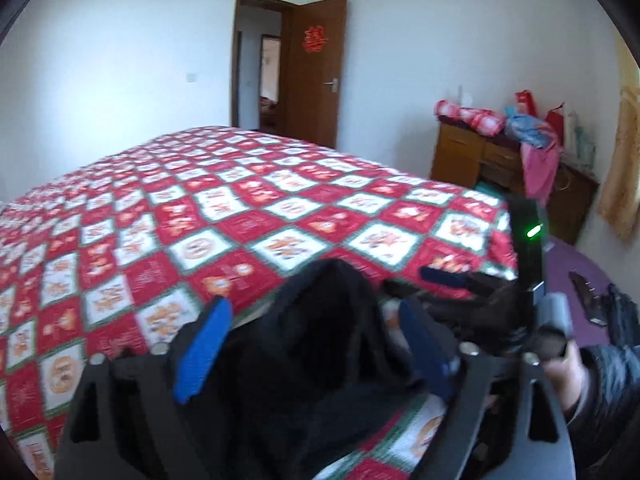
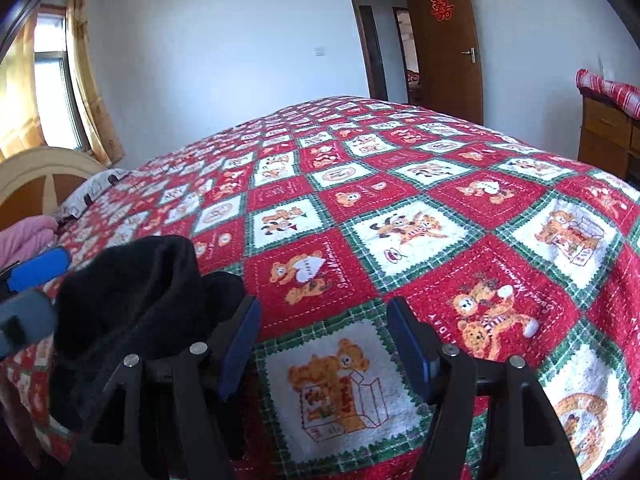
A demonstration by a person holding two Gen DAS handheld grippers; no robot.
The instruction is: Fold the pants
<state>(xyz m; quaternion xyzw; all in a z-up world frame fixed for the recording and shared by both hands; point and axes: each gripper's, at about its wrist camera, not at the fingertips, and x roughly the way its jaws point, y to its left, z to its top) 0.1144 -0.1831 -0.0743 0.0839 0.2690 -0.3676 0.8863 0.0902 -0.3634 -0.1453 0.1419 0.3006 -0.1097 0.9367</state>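
Surface: a bed under a quilt [image 2: 360,216] that fills the middle of both views; red and white diamond patches with green zigzag borders, teddy-bear prints, a nubby towel-like weave
Room: plain white walls; a brown wooden door [image 2: 448,40] ajar at upper right of the right view, a red paper cutout on it; yellow curtains [image 2: 86,76] by a window at upper left; a cream arched headboard [image 2: 36,168] at left edge
Dresser: wooden dresser [image 1: 472,156] at right of the left view, piled with red plaid, blue and pink cloth
Pants: black pants [image 1: 320,344], thick and fleecy, bunched in a soft mound at the near edge of the quilt, bottom centre of the left view and lower left of the right view
Left gripper: left gripper [image 1: 316,340], blue pads spread wide, the mound between them; whether the pads touch the cloth I cannot tell
Right gripper: right gripper [image 2: 324,344], blue pads spread apart over bare quilt, the pants just beside its left finger, nothing between the pads
Blur: the left view is smeared, fine detail lost
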